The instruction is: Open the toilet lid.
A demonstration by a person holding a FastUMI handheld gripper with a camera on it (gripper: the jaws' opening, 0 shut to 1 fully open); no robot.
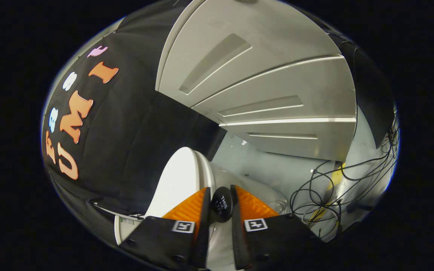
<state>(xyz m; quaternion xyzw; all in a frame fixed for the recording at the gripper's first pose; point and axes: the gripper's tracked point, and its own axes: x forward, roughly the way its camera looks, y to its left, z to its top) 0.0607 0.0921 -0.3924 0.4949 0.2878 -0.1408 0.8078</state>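
The white toilet lid [179,180] stands raised, its broad face close to the black cloth wall. A small black round knob [221,207] sits at the lid's edge. My gripper [220,189] is shut on this knob, one finger pressing on each side of it. Just beyond the fingers lies the pale, glossy rim of the toilet [266,194]. The lower part of the lid is hidden behind my fingers.
A grey panelled door [277,82] stands beyond the toilet. Several black cables [326,188] lie tangled on the grey floor [277,165] beside it, with a yellow strip [333,178] among them. The black cloth wall [126,143] is right behind the lid.
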